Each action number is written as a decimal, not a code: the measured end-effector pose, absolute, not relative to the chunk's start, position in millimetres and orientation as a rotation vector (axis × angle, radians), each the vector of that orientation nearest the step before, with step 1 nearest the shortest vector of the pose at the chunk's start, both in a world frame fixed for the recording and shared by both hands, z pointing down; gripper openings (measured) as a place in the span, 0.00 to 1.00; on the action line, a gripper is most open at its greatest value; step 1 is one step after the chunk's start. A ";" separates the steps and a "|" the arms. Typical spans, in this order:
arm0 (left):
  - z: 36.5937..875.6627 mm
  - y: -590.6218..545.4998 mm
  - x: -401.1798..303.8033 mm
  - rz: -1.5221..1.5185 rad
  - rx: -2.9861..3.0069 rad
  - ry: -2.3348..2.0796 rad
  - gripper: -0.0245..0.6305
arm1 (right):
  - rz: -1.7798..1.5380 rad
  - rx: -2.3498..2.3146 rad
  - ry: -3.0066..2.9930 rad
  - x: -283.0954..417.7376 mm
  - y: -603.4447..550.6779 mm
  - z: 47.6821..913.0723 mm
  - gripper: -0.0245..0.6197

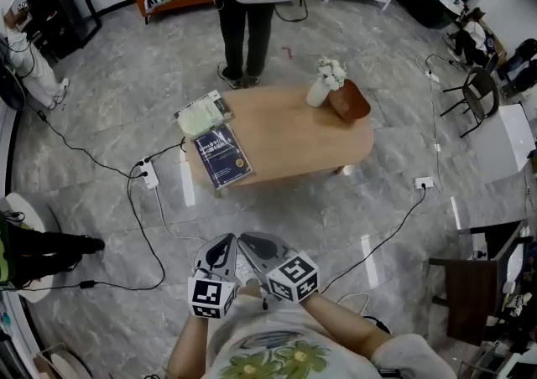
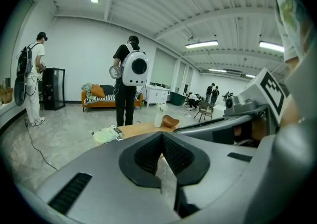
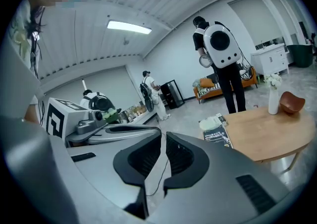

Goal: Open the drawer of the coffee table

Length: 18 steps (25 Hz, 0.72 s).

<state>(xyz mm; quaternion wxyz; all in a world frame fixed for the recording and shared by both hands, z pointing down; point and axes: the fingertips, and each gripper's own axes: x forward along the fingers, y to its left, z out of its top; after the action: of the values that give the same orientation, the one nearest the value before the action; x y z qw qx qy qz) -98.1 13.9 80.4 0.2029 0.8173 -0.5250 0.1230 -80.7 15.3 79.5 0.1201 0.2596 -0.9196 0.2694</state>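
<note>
The left hand-held gripper (image 1: 225,245) and right hand-held gripper (image 1: 256,245) are hanging side by side, jaws pressed together, pinching nothing. The tabletop (image 1: 294,138) is standing well apart, carrying a book (image 1: 222,158) and vase (image 1: 319,92).

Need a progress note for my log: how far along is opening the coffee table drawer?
Done: nothing; the coffee table shows no open drawer. In hand: the left gripper and right gripper, both shut and empty, are held near the person's body, short of the table. Left: reach the table, find the drawer, grip and pull it.
</note>
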 end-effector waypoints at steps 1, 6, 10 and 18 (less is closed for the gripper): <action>82.3 13.8 -102.0 0.349 2.293 -1.445 0.05 | 0.792 0.770 -2.687 -85.0 14.7 80.7 0.07; 96.8 9.2 -113.6 0.364 2.336 -1.381 0.05 | 0.805 0.811 -2.683 -97.1 13.6 88.5 0.07; 108.1 8.3 -112.8 0.311 2.330 -1.341 0.05 | 0.824 0.817 -2.663 -97.0 14.8 101.3 0.07; 122.1 7.8 -114.4 0.237 2.291 -1.298 0.05 | 0.891 0.772 -2.629 -97.9 13.4 122.6 0.07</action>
<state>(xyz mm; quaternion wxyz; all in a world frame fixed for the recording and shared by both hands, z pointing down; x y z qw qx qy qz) -114.4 7.8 122.1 0.2464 0.8399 -0.4758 0.0868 -97.9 13.4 122.6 0.1298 0.2658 -0.9047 0.3066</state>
